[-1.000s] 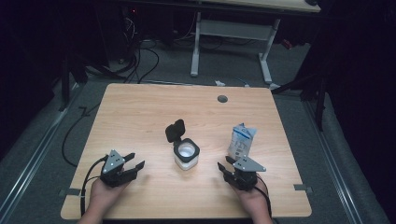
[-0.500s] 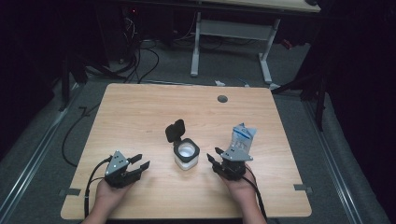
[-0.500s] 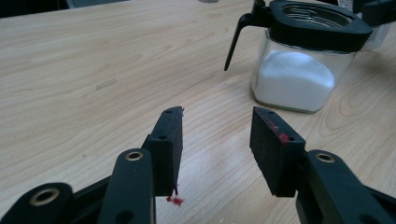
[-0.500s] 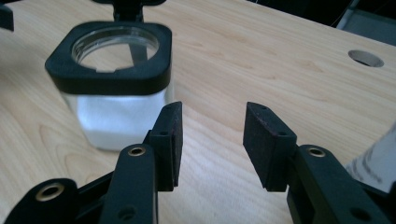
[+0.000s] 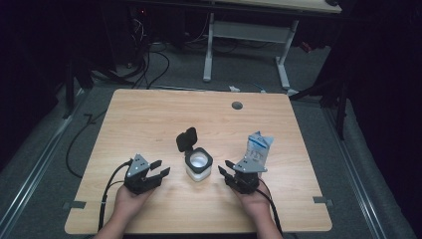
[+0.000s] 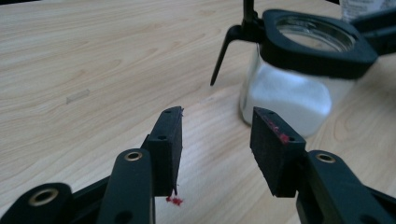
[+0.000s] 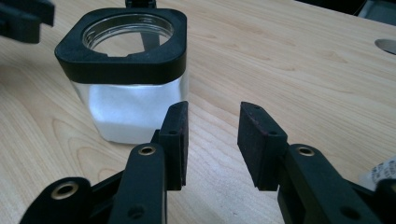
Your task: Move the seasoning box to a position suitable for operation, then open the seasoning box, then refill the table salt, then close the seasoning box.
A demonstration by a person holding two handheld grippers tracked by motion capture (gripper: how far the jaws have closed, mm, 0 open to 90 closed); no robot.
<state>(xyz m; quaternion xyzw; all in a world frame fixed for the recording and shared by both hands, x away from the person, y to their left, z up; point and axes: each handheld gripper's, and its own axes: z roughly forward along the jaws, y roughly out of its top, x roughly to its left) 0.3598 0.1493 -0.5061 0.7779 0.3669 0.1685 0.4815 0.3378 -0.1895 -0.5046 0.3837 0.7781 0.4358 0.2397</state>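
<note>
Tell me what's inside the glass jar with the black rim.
The jar holds a white powder or granules filling roughly its lower half; its hinged lid stands open. The jar's bottom is covered by the white fill, so anything buried there can't be seen.

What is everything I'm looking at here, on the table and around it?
Jar: one, clear glass with black collar and flipped-up black lid, white powder inside, table centre.
Packet: one, white and blue, upright right of the jar.
Table: one, light wood, round hole near its far edge.
Desk frame: one, white legs, on the floor behind.
Cables: several, black, on the floor at far left.
Left hand-held gripper: one, black, jaws open, left of the jar.
Right hand-held gripper: one, black, jaws open, right of the jar.
</note>
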